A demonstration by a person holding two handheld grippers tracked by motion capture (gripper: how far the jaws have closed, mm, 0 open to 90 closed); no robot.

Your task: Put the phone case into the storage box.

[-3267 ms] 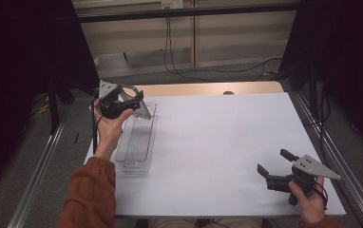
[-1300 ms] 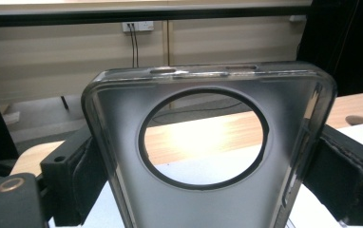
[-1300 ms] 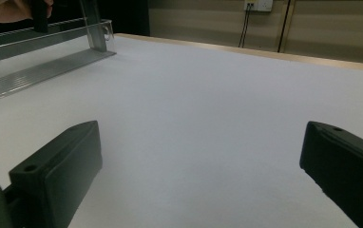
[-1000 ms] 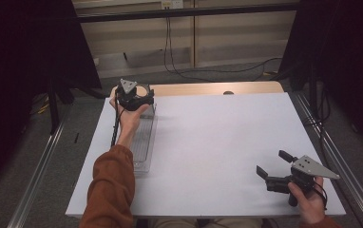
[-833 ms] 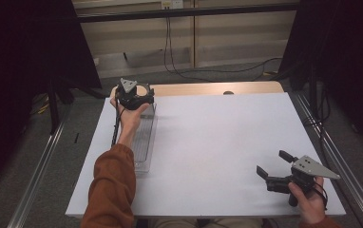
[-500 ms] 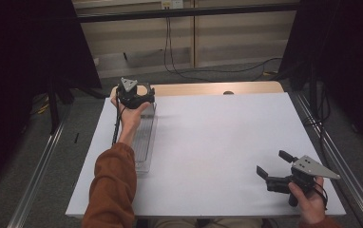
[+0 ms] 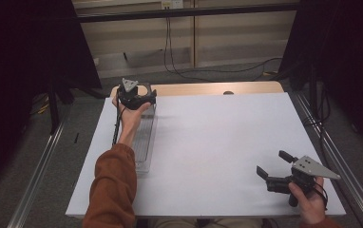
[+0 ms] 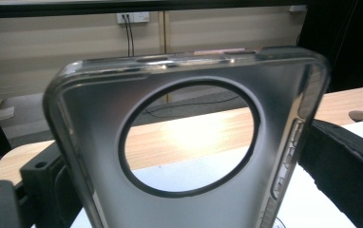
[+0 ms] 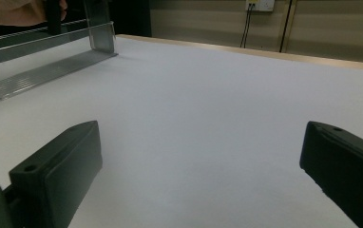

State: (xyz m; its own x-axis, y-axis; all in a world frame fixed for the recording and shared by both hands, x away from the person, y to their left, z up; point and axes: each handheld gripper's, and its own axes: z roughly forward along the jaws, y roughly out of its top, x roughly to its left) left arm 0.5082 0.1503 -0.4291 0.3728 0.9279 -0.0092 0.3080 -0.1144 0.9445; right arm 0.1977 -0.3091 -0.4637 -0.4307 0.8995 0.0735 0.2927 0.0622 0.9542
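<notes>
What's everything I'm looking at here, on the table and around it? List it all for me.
Phone case: one, clear with a big round camera hole, clamped between the left gripper's jaws at the far left of the table.
Rack: one, clear plastic with ribbed slots, lying along the table's left side.
Table: one, white top with a bare wooden strip at its far edge.
Wall socket: one, white, on the beige wall behind, with dark cables hanging from it.
Left gripper: one, black with a grey plate, held over the rack's far end.
Right gripper: one, black with a grey plate, jaws wide apart and holding nothing, near the table's near right corner.
Sleeve: one, rust-orange, on the left arm.
</notes>
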